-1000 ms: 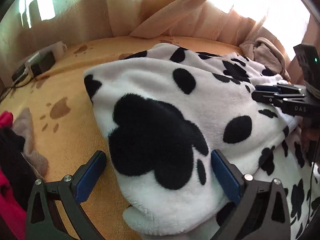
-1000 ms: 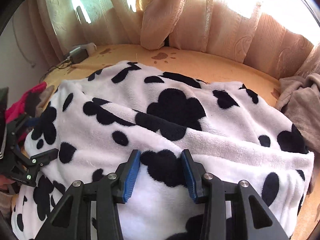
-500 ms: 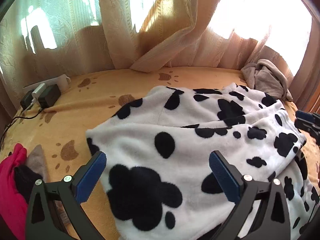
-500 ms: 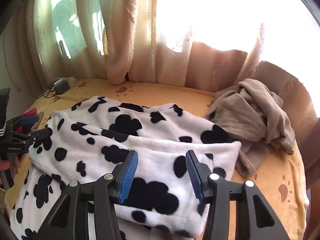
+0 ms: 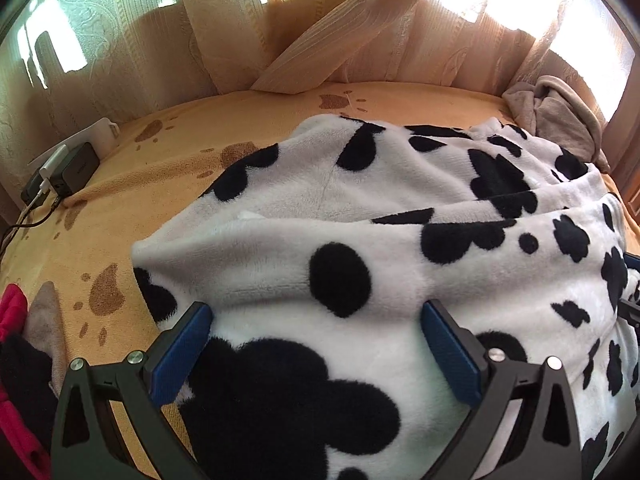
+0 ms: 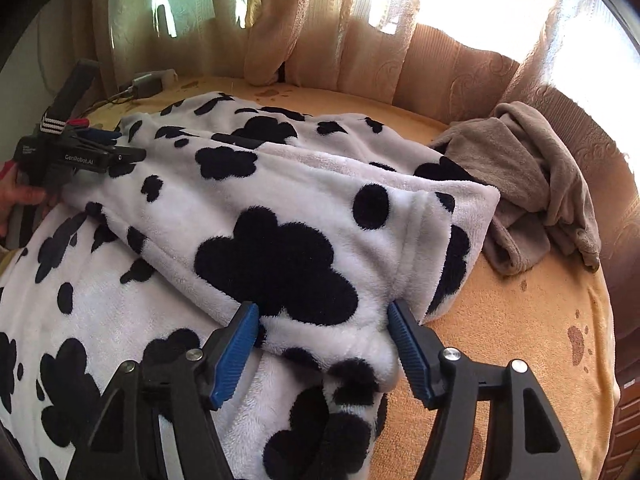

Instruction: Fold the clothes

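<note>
Both grippers spread wide over the cow-print fleece on the bed

Closest to the right wrist camera, the right gripper [image 6: 322, 332] has its jaws wide apart, the blue pads to either side of a folded-over end of the white fleece garment with black spots [image 6: 280, 216]; the pads sit at the fabric's edges and clamp nothing. In the left wrist view, the left gripper [image 5: 316, 340] is likewise spread wide open, its blue pads flanking a thick fold of the same garment without pinching it.

The garment lies across the orange bed cover printed with brown paw marks [image 6: 520, 320], one layer doubled back over another so a long fold line runs across it. At the left of the right wrist view, the left gripper's body (lettered GenRobot.AI) rests at the garment's far edge, with a hand [image 6: 20, 196] behind it.

Just beyond the fold's corner, a crumpled taupe garment [image 6: 532, 172] touches the spotted fleece. In the left wrist view, pink and black clothes [image 5: 16, 360] lie at the near left edge. Farther back, a black charger block with white cables [image 5: 68, 168] sits near the curtains [image 5: 304, 28], which hang along the bed's far side
</note>
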